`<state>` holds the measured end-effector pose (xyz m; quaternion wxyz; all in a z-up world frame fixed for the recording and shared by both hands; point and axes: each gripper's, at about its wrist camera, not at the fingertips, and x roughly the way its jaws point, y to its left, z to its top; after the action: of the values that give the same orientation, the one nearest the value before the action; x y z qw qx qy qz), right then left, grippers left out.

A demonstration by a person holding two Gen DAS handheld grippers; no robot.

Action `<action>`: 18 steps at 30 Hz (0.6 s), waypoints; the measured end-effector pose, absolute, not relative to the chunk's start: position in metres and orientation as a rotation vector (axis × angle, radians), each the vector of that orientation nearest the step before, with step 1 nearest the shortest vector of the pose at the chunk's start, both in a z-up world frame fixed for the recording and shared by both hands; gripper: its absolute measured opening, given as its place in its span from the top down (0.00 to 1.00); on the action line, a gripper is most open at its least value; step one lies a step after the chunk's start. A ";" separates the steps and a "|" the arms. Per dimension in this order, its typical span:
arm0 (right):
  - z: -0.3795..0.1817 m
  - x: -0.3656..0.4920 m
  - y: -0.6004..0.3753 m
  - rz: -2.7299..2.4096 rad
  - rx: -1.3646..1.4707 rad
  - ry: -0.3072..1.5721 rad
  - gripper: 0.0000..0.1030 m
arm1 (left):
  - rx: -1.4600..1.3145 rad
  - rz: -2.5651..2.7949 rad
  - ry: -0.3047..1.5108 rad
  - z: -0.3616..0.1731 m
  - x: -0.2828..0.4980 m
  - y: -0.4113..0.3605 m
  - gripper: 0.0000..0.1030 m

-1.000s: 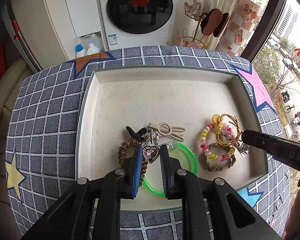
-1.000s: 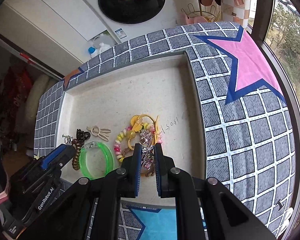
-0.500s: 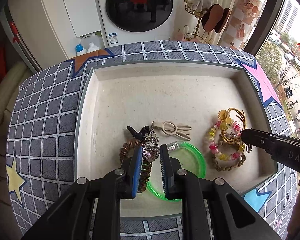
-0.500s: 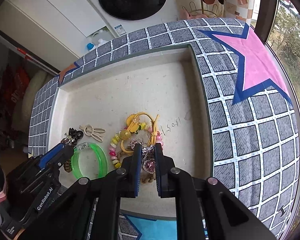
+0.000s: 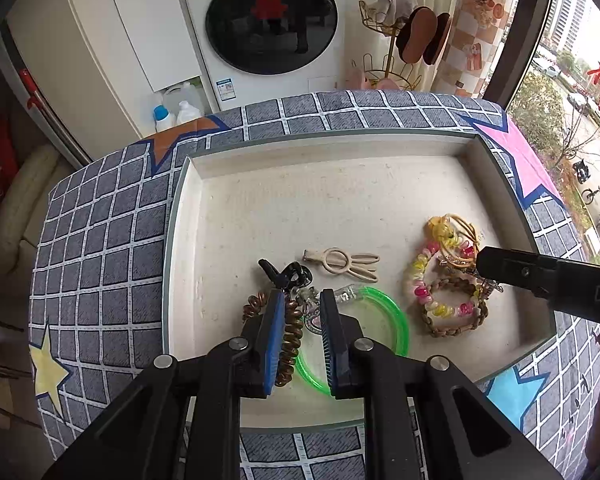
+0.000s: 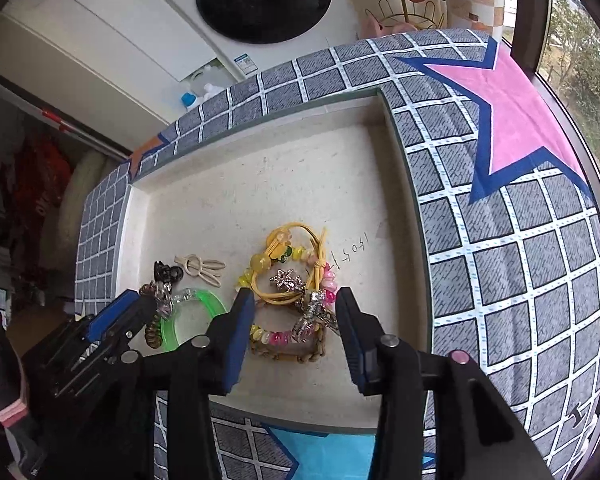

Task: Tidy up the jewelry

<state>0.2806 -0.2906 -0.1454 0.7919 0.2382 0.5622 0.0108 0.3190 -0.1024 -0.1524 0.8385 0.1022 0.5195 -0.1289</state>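
A shallow cream tray (image 5: 300,200) holds the jewelry. My left gripper (image 5: 302,298) is shut on a small heart charm (image 5: 310,312), low over a brown spiral hair tie (image 5: 292,332) and a green bangle (image 5: 384,308). My right gripper (image 6: 295,300) has its jaws opening. A silver charm (image 6: 314,312) lies loose between them, on top of a pink-and-yellow beaded bracelet (image 6: 276,336) and a braided brown bracelet (image 6: 300,356). A yellow hair tie (image 6: 288,240) and a star charm (image 6: 286,278) lie just beyond its fingertips.
A black claw clip (image 5: 290,274) and a beige rabbit hair clip (image 5: 340,262) lie beyond the left gripper. The tray (image 6: 260,168) rests on a grey checked cloth (image 6: 500,240) with coloured stars. A washing machine (image 5: 272,20) stands behind.
The right gripper's jaws have spread apart and let go of the silver charm, which now rests on the bracelets. The left gripper keeps its grip and has barely moved.
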 end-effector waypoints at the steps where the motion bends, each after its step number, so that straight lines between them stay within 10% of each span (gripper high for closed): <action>1: -0.144 0.280 -0.290 0.026 0.510 1.206 0.56 | 0.218 -0.272 1.096 -0.152 0.319 -0.102 0.71; 4: -0.139 0.279 -0.290 0.024 0.501 1.198 0.56 | 0.219 -0.273 1.092 -0.150 0.318 -0.103 0.70; 6: -0.138 0.278 -0.291 0.020 0.511 1.197 0.56 | 0.215 -0.274 1.097 -0.150 0.319 -0.103 0.41; 7: -0.137 0.277 -0.291 0.016 0.513 1.198 0.56 | 0.209 -0.264 1.087 -0.148 0.318 -0.102 0.05; 8: -0.137 0.277 -0.291 0.015 0.512 1.199 0.55 | 0.203 -0.250 1.056 -0.144 0.315 -0.101 0.00; 18: -0.138 0.272 -0.295 -0.002 0.500 1.216 0.55 | 0.205 -0.255 1.075 -0.141 0.317 -0.104 0.00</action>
<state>0.2721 -0.2950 -0.1382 0.7915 0.2326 0.5652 -0.0009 0.3165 -0.1035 -0.1411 0.8463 0.0972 0.5095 -0.1209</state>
